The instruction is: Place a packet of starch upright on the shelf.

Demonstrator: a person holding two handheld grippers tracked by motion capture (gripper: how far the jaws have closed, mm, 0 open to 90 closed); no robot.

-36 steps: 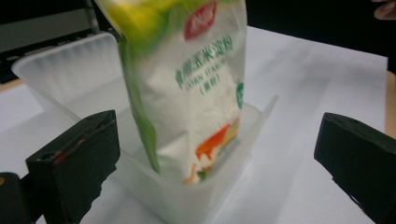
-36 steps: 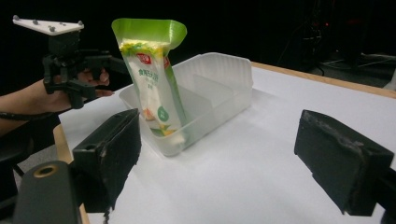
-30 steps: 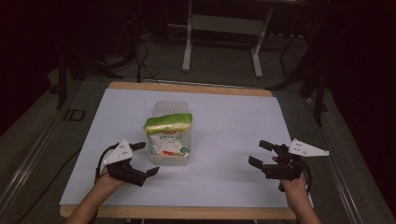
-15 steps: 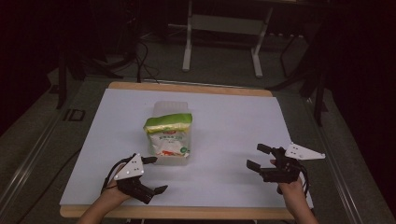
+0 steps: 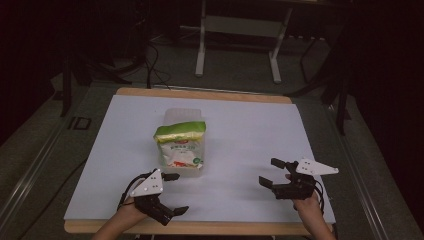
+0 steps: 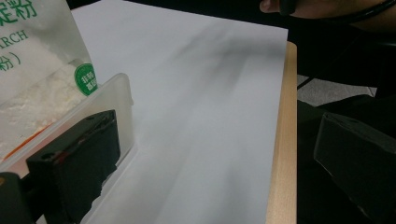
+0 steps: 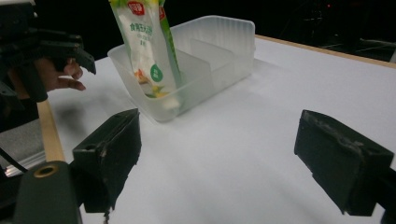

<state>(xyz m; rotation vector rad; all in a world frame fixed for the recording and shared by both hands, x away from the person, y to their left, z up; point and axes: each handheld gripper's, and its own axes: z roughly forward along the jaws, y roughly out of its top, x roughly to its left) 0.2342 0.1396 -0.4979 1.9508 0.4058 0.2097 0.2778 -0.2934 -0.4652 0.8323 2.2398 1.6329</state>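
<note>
On the white counter, a starch bag stands in a clear bin; left tongs and right tongs, both released, flank it unobstructed.

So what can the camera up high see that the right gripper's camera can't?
The high view takes in both grippers, the left gripper and the right gripper, each open, plus the floor and a metal stand beyond the table. The right gripper view shows a divider wall inside the clear plastic bin. Both show the bag standing upright in that bin on the white table.
</note>
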